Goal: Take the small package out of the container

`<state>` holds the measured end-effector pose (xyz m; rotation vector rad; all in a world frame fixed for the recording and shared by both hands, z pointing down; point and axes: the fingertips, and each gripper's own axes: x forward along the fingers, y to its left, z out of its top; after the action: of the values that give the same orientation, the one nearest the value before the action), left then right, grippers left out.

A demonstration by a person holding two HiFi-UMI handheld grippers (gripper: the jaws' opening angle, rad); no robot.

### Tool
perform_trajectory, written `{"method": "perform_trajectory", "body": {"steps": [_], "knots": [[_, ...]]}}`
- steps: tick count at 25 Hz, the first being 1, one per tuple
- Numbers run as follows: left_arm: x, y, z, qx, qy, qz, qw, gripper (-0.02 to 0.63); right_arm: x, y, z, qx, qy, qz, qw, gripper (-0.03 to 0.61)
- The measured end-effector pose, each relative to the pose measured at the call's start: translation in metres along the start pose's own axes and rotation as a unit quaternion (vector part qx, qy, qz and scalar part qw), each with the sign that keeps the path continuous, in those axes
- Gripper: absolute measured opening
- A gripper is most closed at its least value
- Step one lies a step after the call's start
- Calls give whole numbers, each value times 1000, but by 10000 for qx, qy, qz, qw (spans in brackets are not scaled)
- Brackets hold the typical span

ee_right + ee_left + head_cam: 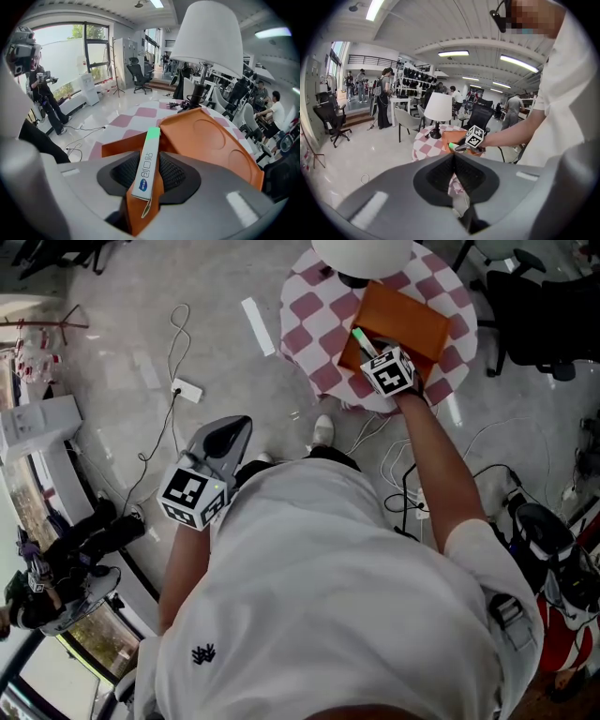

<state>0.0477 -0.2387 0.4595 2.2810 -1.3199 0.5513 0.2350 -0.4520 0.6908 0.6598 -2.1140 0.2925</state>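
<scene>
The small package (147, 159), a thin white box with a green end, leans on the edge of the orange container (211, 136) on the checkered table. My right gripper (149, 157) stands wide, straddling the package and a piece of the container's wall; the pads lie close on both sides without visibly squeezing. From the head view the green tip of the package (359, 337) pokes out ahead of the right gripper (370, 345) over the container (412, 320). My left gripper (230, 432) hangs low at my side over the floor, its jaws (453, 157) shut and empty.
A white lamp (361, 254) stands at the far side of the round checkered table (319, 315), right behind the container. Cables and a power strip (186, 390) lie on the floor to the left. Black office chairs (534, 306) stand at the right.
</scene>
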Motion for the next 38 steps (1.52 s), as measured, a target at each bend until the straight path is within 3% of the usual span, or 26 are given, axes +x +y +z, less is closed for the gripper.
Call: {"method": "perform_trajectory", "body": {"steps": [10,19,38], "knots": [[2,5,6,7,0,-5,10000,55,2,-2,-1,98,18,-76,9999,98],[-8,13,1,124,-54,-267,9996,55,-10,-3,4,240,19,-307,9992,95],[-68,42,-26,439,-423,-1036,9928,55,-114,43,48,651,-299,-1240,9897,93]]}}
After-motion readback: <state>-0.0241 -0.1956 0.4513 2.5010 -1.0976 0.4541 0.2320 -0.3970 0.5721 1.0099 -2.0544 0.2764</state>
